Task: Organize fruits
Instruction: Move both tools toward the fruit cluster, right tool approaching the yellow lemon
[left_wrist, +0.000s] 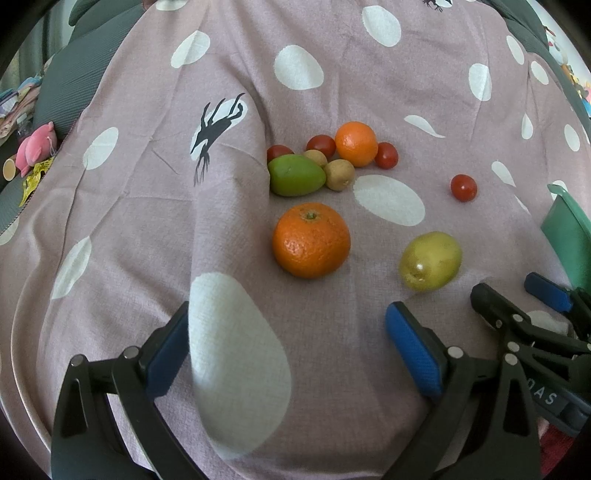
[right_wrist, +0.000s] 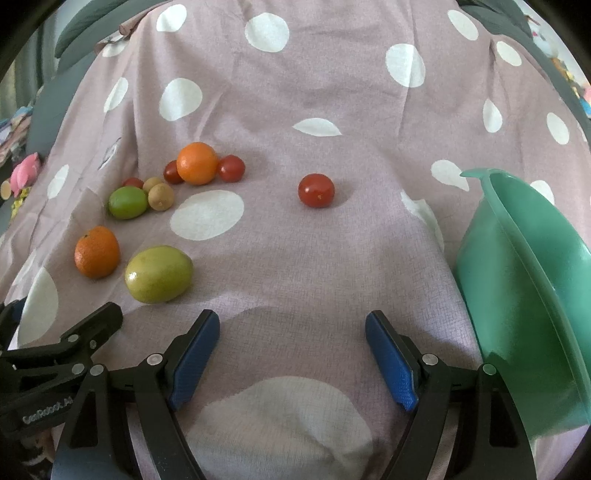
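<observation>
Fruit lies on a mauve polka-dot cloth (left_wrist: 147, 229). A near orange (left_wrist: 311, 240) and a yellow-green fruit (left_wrist: 430, 261) lie ahead of my open, empty left gripper (left_wrist: 288, 314). Farther off sit a green fruit (left_wrist: 295, 175), a second orange (left_wrist: 356, 144), two small brown fruits (left_wrist: 339, 174) and several cherry tomatoes; one tomato (left_wrist: 463, 187) lies alone. My right gripper (right_wrist: 291, 325) is open and empty, with the lone tomato (right_wrist: 316, 190) ahead and the yellow-green fruit (right_wrist: 159, 274) to its left. The green bowl (right_wrist: 524, 295) stands tilted at its right.
The right gripper's fingers (left_wrist: 546, 293) show at the right of the left wrist view, beside the bowl (left_wrist: 569, 236). Grey cushions (left_wrist: 70, 85) and a pink toy (left_wrist: 35, 146) lie beyond the cloth's left edge.
</observation>
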